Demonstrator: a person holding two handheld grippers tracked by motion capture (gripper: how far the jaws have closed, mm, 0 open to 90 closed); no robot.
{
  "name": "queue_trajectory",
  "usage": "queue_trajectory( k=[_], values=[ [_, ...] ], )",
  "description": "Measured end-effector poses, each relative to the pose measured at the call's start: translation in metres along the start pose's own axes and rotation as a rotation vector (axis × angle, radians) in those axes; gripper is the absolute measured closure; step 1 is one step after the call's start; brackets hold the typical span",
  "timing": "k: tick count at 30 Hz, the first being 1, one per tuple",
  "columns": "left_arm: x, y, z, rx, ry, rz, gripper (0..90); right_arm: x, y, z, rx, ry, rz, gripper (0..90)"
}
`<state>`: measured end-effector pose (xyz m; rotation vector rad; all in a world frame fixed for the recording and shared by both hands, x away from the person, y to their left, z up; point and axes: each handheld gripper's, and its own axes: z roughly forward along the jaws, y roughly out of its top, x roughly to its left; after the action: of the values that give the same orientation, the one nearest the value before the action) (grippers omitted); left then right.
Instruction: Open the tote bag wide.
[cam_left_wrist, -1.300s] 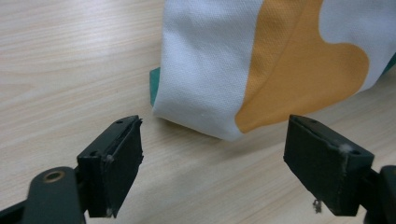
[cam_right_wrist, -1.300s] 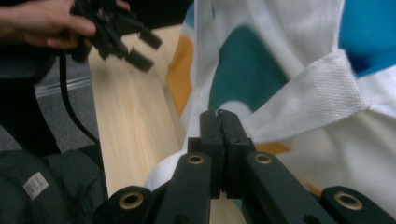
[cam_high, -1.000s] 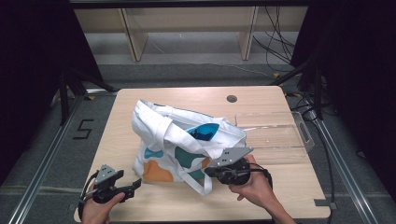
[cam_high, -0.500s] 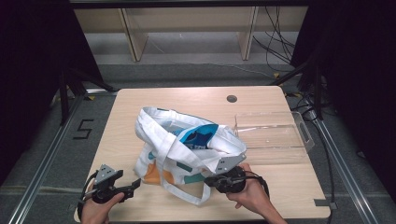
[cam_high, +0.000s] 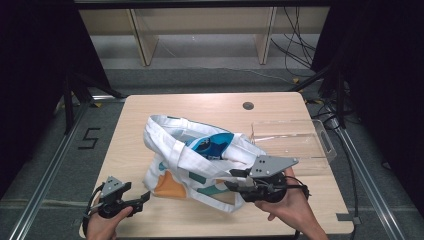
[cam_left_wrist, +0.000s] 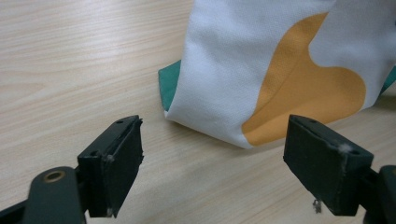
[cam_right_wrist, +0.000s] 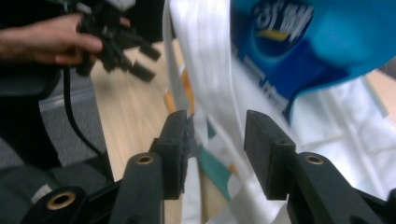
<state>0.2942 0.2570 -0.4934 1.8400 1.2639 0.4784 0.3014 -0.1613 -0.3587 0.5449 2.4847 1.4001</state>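
On the table (cam_high: 150, 107), right gripper (cam_high: 239, 179) jaws just opened beside bag (cam_high: 190, 160).

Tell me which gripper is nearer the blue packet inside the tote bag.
Right. The right gripper is at the tote bag beside the blue packet; the left gripper waits off the bag's lower-left corner.

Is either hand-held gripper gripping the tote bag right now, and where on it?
Neither. The right hand-held gripper has just been opening, with the tote bag strap loose between its jaws. The left hand-held gripper is open, short of the bag.
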Motion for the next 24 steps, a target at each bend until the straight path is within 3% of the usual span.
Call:
queue_trajectory(
  k=[1,3,4,10,12,13,16,17,18,19,20,24],
  values=[
    [0.0,0.0,0.0,-0.002,0.0,0.003,18.8,0.002,0.004,-0.003,-0.034,-0.032,0.012,57.8],
    [-0.001,0.001,0.0,0.001,0.002,0.011,18.9,0.001,0.009,-0.003,-0.033,-0.022,-0.003,55.1],
    [0.0,0.0,0.0,0.002,-0.003,0.008,18.8,0.001,0.012,0.0,-0.051,-0.036,0.013,54.1],
    [0.0,0.001,0.0,-0.003,0.003,0.004,18.8,-0.005,0.03,0.024,-0.076,-0.024,0.018,52.7],
    [0.0,0.0,0.0,-0.002,0.005,-0.001,18.8,-0.004,0.033,0.029,-0.055,-0.006,0.028,54.5],
    [0.001,0.001,0.0,-0.008,-0.005,-0.005,18.8,-0.004,0.035,0.04,-0.038,0.033,-0.006,69.8],
    [0.003,0.001,-0.002,-0.012,0.011,-0.009,18.8,0.004,0.032,0.05,0.004,0.052,-0.075,81.7],
    [0.003,0.001,-0.002,-0.012,0.011,-0.009,18.8,0.004,0.032,0.05,0.004,0.052,-0.075,81.7],
    [0.004,0.001,-0.002,-0.01,0.008,-0.006,18.8,0.011,0.026,0.059,0.058,0.082,-0.101,86.8],
    [0.004,0.001,-0.002,-0.01,0.008,-0.006,18.8,0.011,0.026,0.059,0.058,0.082,-0.101,86.8],
    [0.004,0.002,-0.002,-0.011,0.013,-0.001,18.8,0.015,0.019,0.069,0.099,0.099,-0.108,87.9],
    [0.004,0.001,-0.003,-0.017,0.01,-0.015,18.8,0.017,0.008,0.084,0.158,0.104,-0.1,88.3]
  ],
)
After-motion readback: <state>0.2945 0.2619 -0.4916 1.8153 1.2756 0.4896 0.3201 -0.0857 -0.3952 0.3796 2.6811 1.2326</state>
